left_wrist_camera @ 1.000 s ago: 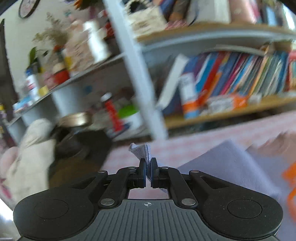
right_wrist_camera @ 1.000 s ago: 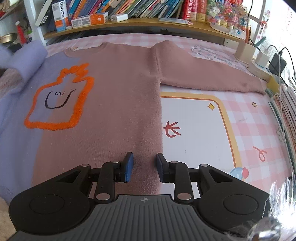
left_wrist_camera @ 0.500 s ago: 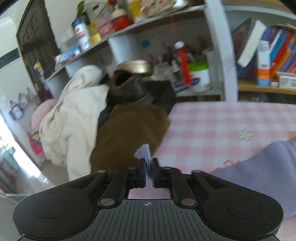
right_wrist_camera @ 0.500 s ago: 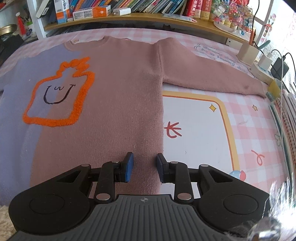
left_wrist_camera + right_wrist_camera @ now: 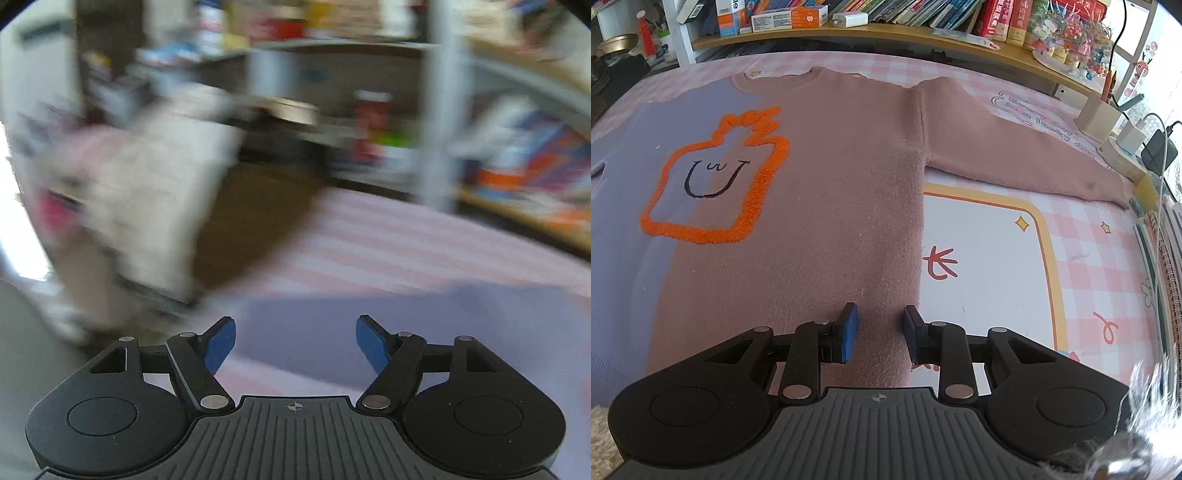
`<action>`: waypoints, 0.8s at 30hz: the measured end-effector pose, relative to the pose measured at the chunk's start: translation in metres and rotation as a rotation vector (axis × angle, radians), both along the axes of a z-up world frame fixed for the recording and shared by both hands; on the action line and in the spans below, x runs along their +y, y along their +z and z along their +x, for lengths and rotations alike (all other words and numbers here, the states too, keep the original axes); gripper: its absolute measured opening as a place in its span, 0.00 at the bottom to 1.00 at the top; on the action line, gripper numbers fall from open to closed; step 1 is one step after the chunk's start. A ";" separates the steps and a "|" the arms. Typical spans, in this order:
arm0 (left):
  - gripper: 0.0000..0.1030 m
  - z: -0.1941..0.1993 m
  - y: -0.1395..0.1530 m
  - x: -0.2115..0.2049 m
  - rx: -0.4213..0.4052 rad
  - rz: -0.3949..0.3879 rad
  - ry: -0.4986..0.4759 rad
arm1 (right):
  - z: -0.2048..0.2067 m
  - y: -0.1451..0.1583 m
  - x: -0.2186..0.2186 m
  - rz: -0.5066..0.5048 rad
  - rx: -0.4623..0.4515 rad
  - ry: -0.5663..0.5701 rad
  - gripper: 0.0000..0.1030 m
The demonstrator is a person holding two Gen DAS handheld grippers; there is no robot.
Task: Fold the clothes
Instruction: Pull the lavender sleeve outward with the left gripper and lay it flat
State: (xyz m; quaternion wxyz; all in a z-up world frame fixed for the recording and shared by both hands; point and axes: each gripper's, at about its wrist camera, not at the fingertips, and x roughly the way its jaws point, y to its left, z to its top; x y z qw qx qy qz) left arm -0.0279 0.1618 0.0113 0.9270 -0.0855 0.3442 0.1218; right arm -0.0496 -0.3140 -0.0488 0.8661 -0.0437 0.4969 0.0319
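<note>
A pink checked tablecloth (image 5: 1082, 236) covered the table before crowded bookshelves (image 5: 886, 22). The left gripper (image 5: 295, 341) had just sprung its jaws wide, nothing between them, above a lilac sleeve (image 5: 406, 325). The right gripper (image 5: 879, 332) hung partly parted, grasping nothing, over the hem of the pink-and-lilac sweater (image 5: 831, 184), spread flat toward the surface's left edge.

Surface: pink-and-white checked tablecloth (image 5: 1082, 236) with a yellow-bordered white panel.
On it: mauve-and-lilac knit sweater (image 5: 827, 192) — spread flat, orange outline figure left of the mauve half.
Beyond the sweater: wooden pen holder (image 5: 1097, 118) — right edge.
</note>
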 end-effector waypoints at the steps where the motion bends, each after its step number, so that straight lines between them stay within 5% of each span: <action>1: 0.72 -0.001 -0.004 -0.017 0.009 -0.057 -0.060 | -0.001 0.000 0.000 0.001 -0.001 0.002 0.25; 3: 0.72 0.002 -0.012 -0.049 0.036 -0.129 -0.151 | -0.002 0.000 -0.001 0.004 -0.002 0.006 0.25; 10: 0.65 0.027 -0.044 -0.102 0.160 -0.057 -0.226 | -0.011 -0.001 -0.007 0.036 -0.021 -0.013 0.25; 12: 0.34 0.035 -0.051 -0.108 0.182 -0.037 -0.236 | -0.013 -0.001 -0.008 0.044 -0.028 -0.026 0.25; 15: 0.07 0.040 -0.053 -0.113 0.173 -0.024 -0.263 | -0.017 -0.001 -0.010 0.050 -0.040 -0.039 0.22; 16: 0.05 0.044 -0.053 -0.115 0.171 -0.017 -0.277 | -0.018 -0.001 -0.011 0.055 -0.046 -0.043 0.12; 24: 0.04 0.086 -0.058 -0.119 0.161 0.065 -0.306 | -0.012 -0.005 -0.002 0.046 -0.110 -0.044 0.08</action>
